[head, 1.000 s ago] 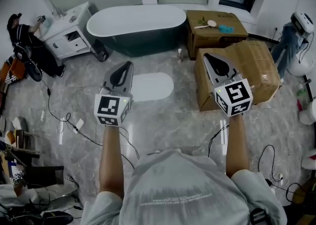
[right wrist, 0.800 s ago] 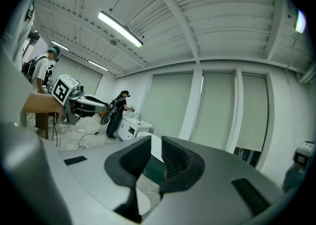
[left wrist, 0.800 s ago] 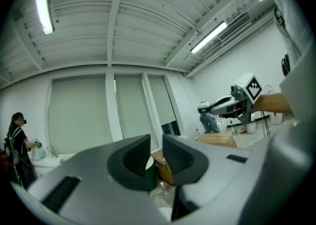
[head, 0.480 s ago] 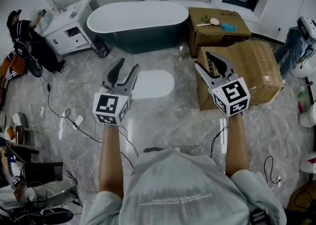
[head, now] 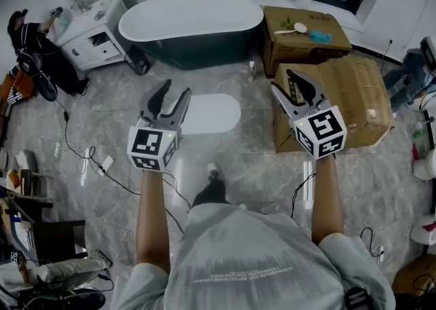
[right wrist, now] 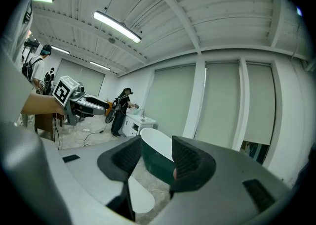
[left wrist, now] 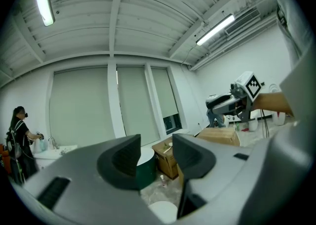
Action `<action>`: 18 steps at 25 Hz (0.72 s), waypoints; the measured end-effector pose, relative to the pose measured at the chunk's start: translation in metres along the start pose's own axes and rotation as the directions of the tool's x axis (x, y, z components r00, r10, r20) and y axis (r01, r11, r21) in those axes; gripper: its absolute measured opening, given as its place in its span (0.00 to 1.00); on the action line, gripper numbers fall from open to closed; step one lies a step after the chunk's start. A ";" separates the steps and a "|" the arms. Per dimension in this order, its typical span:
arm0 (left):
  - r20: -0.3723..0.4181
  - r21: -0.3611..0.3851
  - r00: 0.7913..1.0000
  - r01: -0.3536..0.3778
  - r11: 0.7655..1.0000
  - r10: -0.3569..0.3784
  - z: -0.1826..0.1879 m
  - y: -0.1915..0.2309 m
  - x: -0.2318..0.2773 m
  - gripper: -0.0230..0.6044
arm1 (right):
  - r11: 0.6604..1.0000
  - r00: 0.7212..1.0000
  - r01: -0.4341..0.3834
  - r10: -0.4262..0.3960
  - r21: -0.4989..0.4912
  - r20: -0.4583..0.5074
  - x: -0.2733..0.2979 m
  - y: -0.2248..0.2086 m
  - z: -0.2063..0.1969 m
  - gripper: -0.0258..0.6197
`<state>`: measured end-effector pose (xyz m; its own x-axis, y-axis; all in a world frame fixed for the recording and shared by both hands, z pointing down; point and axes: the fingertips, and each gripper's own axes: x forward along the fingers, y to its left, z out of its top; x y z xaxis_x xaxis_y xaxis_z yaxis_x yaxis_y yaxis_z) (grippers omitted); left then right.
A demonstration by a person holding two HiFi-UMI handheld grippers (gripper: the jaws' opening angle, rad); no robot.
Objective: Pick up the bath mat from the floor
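The white oval bath mat (head: 208, 113) lies flat on the grey marble floor in front of the bathtub. It shows low between the jaws in the left gripper view (left wrist: 163, 211) and in the right gripper view (right wrist: 139, 197). My left gripper (head: 174, 90) hovers well above the floor over the mat's left end. Its jaws have just been opening, stand open, and hold nothing. My right gripper (head: 285, 80) hangs to the mat's right, before the cardboard boxes. Its jaws have likewise just opened and are empty. Both point about level toward the tub.
A dark green bathtub (head: 191, 22) stands behind the mat. Two cardboard boxes (head: 340, 97) sit at the right, and a white vanity (head: 92, 39) with a person (head: 34, 56) beside it at the left. Cables (head: 102, 165) trail over the floor. My foot (head: 212, 169) is just short of the mat.
Both grippers went from shut to open. They sank a little and drifted toward the mat. My foot has stepped into view below them.
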<state>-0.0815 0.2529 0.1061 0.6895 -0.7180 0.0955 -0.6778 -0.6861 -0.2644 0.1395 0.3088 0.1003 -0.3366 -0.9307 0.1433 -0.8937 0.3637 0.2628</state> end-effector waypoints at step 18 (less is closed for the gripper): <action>-0.012 0.007 0.999 0.043 0.999 -0.043 -0.034 0.140 0.177 0.35 | 0.998 0.998 0.055 -0.054 0.015 -0.036 0.190 -0.100 -0.005 0.33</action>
<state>-0.0634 0.0260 0.1185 0.7146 -0.6895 0.1181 -0.6461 -0.7153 -0.2663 0.1665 0.0954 0.1059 -0.2766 -0.9470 0.1632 -0.9152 0.3114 0.2557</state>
